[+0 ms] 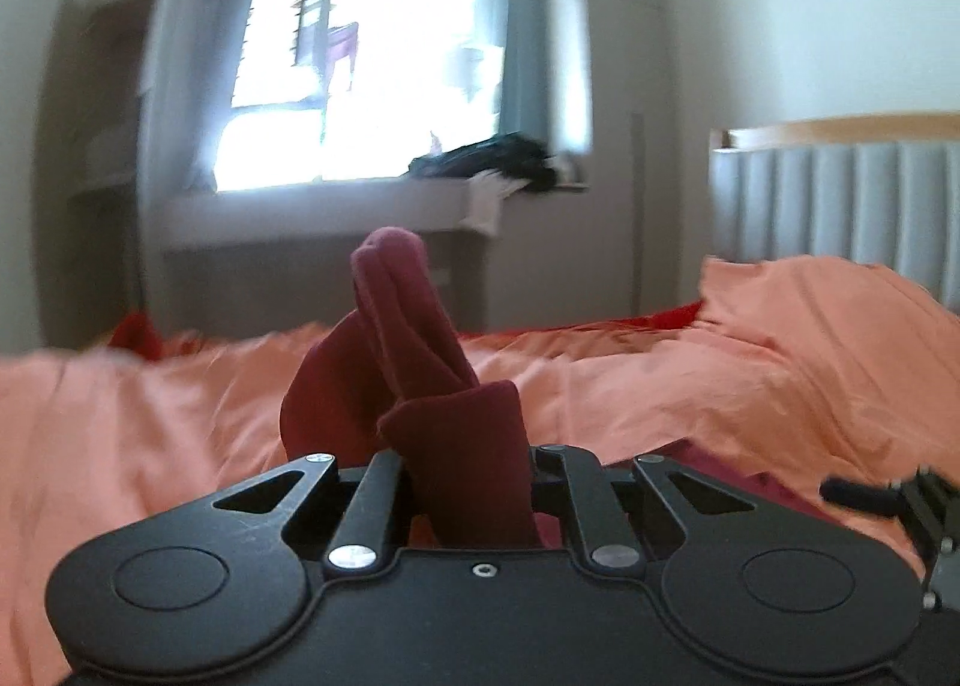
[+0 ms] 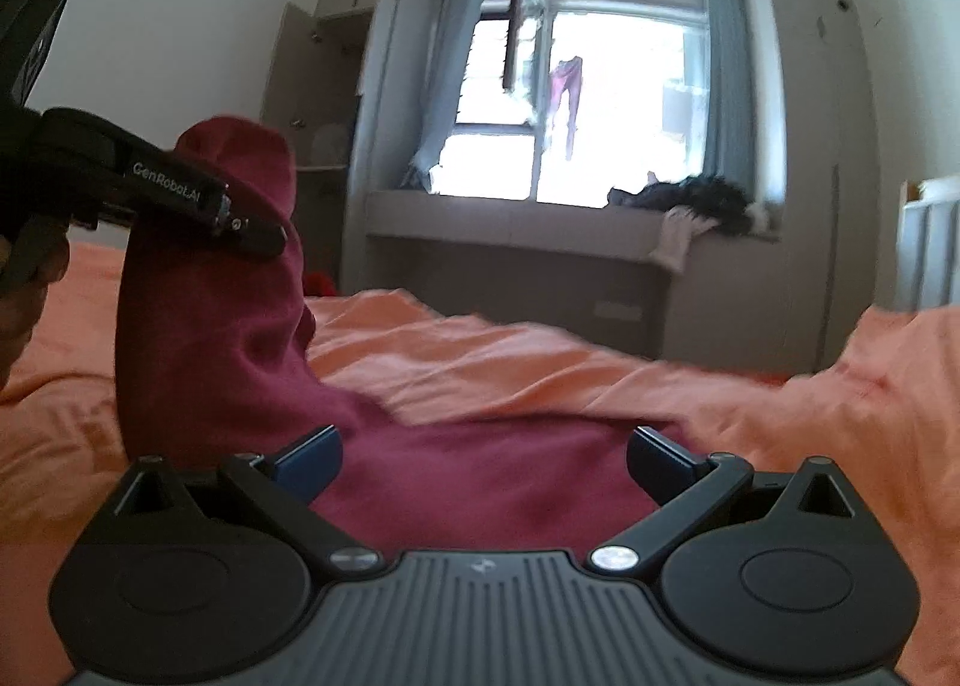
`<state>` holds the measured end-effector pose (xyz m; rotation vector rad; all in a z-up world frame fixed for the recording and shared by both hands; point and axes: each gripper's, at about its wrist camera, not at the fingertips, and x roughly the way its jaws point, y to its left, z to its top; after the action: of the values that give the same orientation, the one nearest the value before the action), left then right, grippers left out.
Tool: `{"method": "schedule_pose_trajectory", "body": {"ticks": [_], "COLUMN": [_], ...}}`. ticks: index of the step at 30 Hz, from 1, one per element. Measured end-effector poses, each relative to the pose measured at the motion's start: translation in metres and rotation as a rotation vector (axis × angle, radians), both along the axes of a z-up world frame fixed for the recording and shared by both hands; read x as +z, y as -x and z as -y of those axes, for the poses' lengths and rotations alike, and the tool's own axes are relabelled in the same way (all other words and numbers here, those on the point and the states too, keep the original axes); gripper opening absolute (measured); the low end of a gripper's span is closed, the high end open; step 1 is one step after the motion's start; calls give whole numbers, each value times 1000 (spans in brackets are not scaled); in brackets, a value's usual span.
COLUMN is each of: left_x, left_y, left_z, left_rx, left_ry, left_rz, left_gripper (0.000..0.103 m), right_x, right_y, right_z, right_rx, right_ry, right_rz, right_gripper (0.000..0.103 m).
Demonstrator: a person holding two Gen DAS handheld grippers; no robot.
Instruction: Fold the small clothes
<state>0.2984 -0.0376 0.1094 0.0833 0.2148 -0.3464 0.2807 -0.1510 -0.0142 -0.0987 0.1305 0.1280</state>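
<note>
Left tool [image 1: 465, 446]: jaws drawn nearly together and clamped on a fold of the dark maroon knitted garment [image 1: 384, 362]. In the left wrist view the cloth fills the narrow gap between the black linkages and stands up ahead of the tool in a bunched, tapering peak, clear of the bed. The fingertips themselves are hidden by the cloth in this view.

The right wrist view supplies the side aspect: the left tool [image 2: 258, 233] enters from the left edge, its black arm lettered in white, pinching the garment [image 2: 228, 314] near its top. From that point the cloth hangs as a column and then runs down and across to the right tool. Part of a hand [image 2: 24, 290] shows at the left edge behind it.

Right tool [image 2: 480, 458]: blue-padded fingers [image 2: 309, 461] stand wide apart. The lower spread of the garment lies between them on the bed; the pads do not press on it.

Bed: covered by a rumpled orange-pink quilt [image 1: 720, 362]. A grey padded headboard [image 1: 840, 206] with a wooden top rail shows at the right of the left wrist view; only a sliver shows in the other.

Background: a bright window [image 2: 600, 104] with grey curtains, sharp in the right view and blurred in the left. A dark heap of clothing [image 2: 690, 197] lies on the window seat.
</note>
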Motion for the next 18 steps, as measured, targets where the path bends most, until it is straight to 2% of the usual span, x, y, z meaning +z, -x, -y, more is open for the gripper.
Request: {"method": "schedule_pose_trajectory", "body": {"ticks": [4, 7, 11, 14, 18], "left_x": [13, 4, -20, -44, -73], "left_y": [5, 14, 24, 29, 43], "left_z": [53, 92, 130, 148, 157], "left_rx": [-100, -167, -243, -285, -286], "left_ry": [-79, -143, -209, -253, -317], "left_rz": [27, 18, -25, -72, -72], "left_gripper": [13, 13, 13, 14, 18], "right_x": [19, 30, 37, 32, 23], "right_y": [-2, -9, -21, -24, -23], "right_z": [36, 73, 130, 164, 205], "right_rx": [-125, -216, -283, -299, -283], "right_ry": [30, -3, -105, -193, -397], "right_rz": [27, 10, -70, -132, -187], "right_gripper": [103, 103, 103, 103, 103]}}
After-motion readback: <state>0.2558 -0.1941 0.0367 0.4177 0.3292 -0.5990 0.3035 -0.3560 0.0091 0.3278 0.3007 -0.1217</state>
